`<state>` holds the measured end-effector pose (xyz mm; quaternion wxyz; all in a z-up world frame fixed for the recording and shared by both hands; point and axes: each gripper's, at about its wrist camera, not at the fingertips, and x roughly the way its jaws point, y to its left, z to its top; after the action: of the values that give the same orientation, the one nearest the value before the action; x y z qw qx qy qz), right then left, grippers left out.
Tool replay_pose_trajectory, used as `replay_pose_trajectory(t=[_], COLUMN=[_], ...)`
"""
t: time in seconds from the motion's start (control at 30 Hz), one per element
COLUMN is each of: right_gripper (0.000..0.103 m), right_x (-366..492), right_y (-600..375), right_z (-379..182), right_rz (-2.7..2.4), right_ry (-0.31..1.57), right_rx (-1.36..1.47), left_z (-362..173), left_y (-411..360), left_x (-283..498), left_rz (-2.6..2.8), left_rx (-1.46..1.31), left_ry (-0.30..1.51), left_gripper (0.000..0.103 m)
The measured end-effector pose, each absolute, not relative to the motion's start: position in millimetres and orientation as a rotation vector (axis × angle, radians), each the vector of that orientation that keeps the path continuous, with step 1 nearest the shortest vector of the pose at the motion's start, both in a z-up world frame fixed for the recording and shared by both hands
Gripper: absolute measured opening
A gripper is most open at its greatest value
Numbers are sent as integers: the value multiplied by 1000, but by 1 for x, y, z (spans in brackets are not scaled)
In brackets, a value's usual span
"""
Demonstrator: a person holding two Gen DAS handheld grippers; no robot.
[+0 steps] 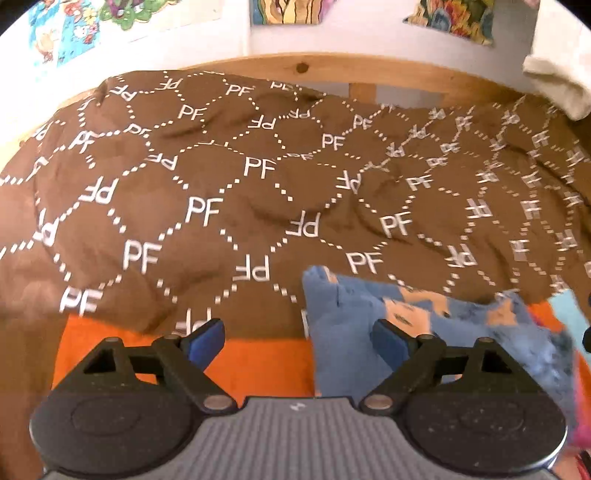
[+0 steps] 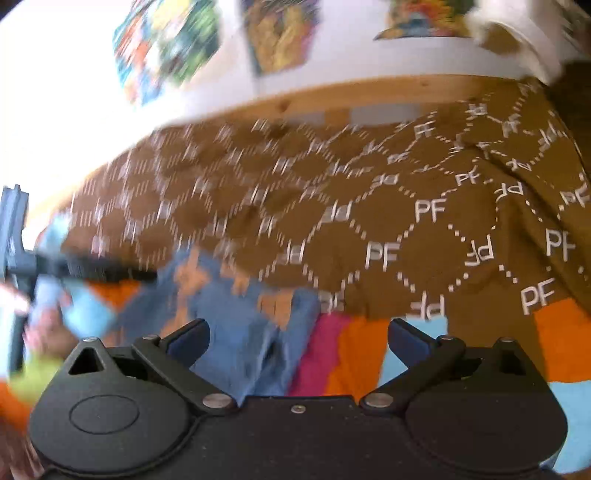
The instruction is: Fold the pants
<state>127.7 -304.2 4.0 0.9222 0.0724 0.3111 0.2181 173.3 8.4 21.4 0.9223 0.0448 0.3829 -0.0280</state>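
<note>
2 tongs released: left point(image 1: 298, 338), right point(image 2: 298, 338) | pants point(image 1: 343, 332) on brown blanket point(image 1: 221, 206)

The pants point(image 1: 343, 332) are soft blue denim with faded orange patches, lying beside a matt brown printed cloth blanket point(image 1: 221, 192). Behind the blanket runs a smooth pale wood rail point(image 1: 303, 68).

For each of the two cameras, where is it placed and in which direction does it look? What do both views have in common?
Left wrist: sits behind the open left gripper, looks across the brown PF blanket toward the wooden bed frame; blue pants at right.
Right wrist: sits behind the open right gripper, facing the same way, tilted and blurred; pants ahead, and what looks like the left gripper at the left edge.
Shared: blanket, pants, bed frame, wall pictures.
</note>
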Motion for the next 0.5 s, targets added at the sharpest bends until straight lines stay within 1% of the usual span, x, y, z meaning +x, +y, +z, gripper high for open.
replay_pose_trajectory(t=[0.03,0.17,0.27,0.4,0.5], right_gripper=[102,101,102,102,102], right_x=[134,152,152,139,126], right_y=[-300,-277,-288,-294,-294], right_z=[0,-27,-31,-16,-5], right_rz=[433,294,273,289,347], right_ry=[636,675,691,656,649], right_rx=[137,-62,-8,20,27], left_z=[17,-2,-5,2,10], left_y=[6,5,10,10,9], left_x=[181,202,199,189,178], left_rz=[-44,3,6,2,-5], left_rx=[109,130,82,110,126], left_ry=[789,833,837,816,808], left_gripper=[90,91,92,92,95])
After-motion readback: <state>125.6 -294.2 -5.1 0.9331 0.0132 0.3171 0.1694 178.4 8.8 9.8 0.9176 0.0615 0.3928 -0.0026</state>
